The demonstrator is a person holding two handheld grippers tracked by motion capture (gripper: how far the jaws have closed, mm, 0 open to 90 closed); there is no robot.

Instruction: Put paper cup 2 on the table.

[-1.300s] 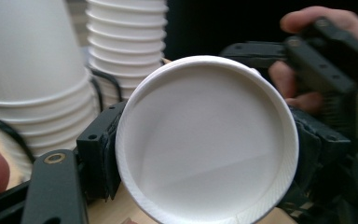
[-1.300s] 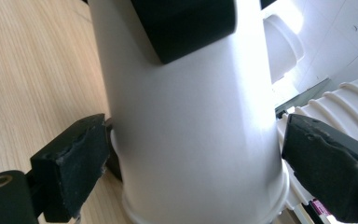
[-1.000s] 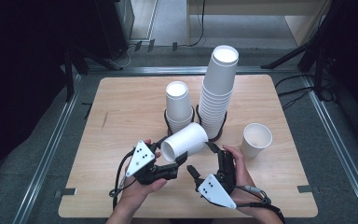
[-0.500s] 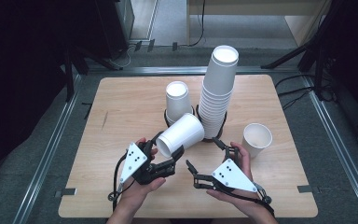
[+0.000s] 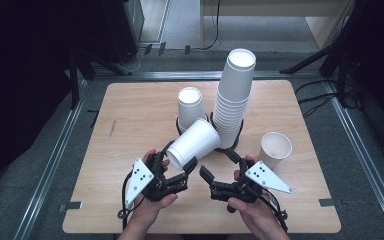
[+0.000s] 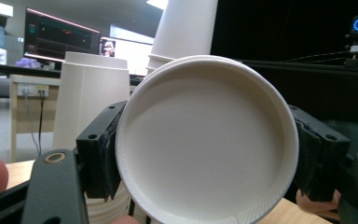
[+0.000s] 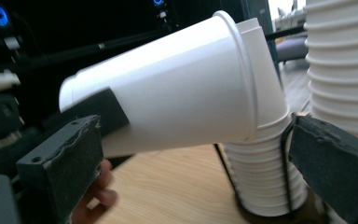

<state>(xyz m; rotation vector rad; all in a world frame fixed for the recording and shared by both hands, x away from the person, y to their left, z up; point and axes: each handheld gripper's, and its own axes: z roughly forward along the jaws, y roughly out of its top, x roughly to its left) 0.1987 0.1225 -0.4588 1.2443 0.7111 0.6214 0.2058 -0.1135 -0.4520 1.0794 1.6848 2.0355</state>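
Plainly, the left gripper (image 5: 187,167) has its two black jaws clamped on the base end of a white paper cup (image 5: 194,143), one jaw on each side; in the left gripper view the recessed bottom of that cup (image 6: 205,140) faces the camera between the jaws. The cup lies tilted in the air above the wooden table (image 5: 130,115), its open mouth pointing up and away toward the short stack of cups (image 5: 190,107). In the right gripper view the mouth of the held cup (image 7: 177,88) overlaps the top of that short stack (image 7: 265,172) (whether the two actually touch, I cannot tell).

The right gripper (image 5: 206,176) has its jaws spread wide with nothing between them, just beside the left gripper and near the held cup.

Farther out, the tall stack of cups (image 5: 234,95) stands in a black wire holder beside the short stack. A single cup (image 5: 276,148) stands upright, mouth up, toward the right edge of the table.
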